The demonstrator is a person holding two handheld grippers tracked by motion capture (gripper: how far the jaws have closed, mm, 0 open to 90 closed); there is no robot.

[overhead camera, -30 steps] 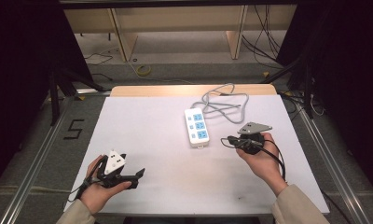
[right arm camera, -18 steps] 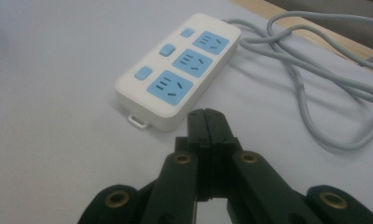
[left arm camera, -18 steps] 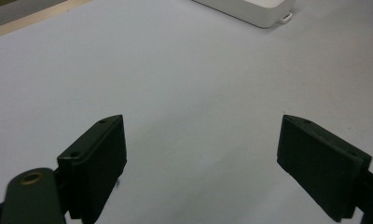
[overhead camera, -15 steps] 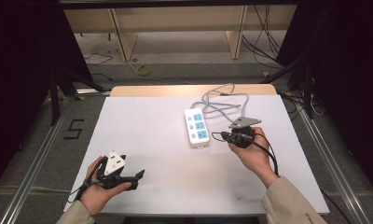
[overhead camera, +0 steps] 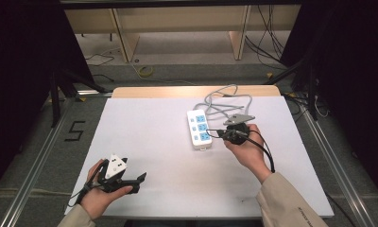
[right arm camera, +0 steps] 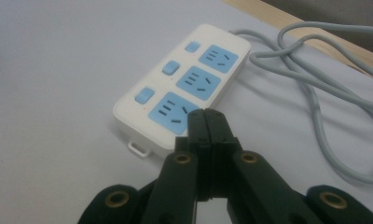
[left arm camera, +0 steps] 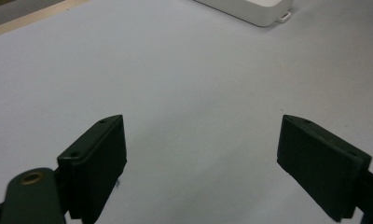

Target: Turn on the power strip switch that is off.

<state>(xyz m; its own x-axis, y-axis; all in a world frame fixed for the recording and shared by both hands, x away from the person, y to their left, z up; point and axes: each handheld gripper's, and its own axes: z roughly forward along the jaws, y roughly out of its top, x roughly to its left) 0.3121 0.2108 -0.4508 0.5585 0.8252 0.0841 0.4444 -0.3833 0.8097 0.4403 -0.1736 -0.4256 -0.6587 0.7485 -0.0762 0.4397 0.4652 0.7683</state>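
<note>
At the near left of the counter [overhead camera: 154,142], the left hand-held gripper [overhead camera: 133,182] rests low over the white surface in the person's left hand [overhead camera: 99,198]. Its jaws stand wide apart with bare counter between them and nothing in their grasp; the left gripper view shows the two black pads [left arm camera: 98,163] well apart, with a corner of the power strip [left arm camera: 254,11] at the far edge.

Right of the middle, the power strip [overhead camera: 199,128] lies flat with its length running near to far, its three blue sockets [right arm camera: 197,81] facing up with a switch [right arm camera: 169,68] beside each. Its grey cord [overhead camera: 225,101] loops off the far end towards the far right.

Just right of the strip, the right hand-held gripper [overhead camera: 220,134] is held in the right hand [overhead camera: 246,151], pointing left at the strip. Its jaws are pressed fully together and grasp nothing. In the right gripper view the closed tips [right arm camera: 206,116] sit over the near edge of the nearest socket; whether they touch it cannot be told.
</note>
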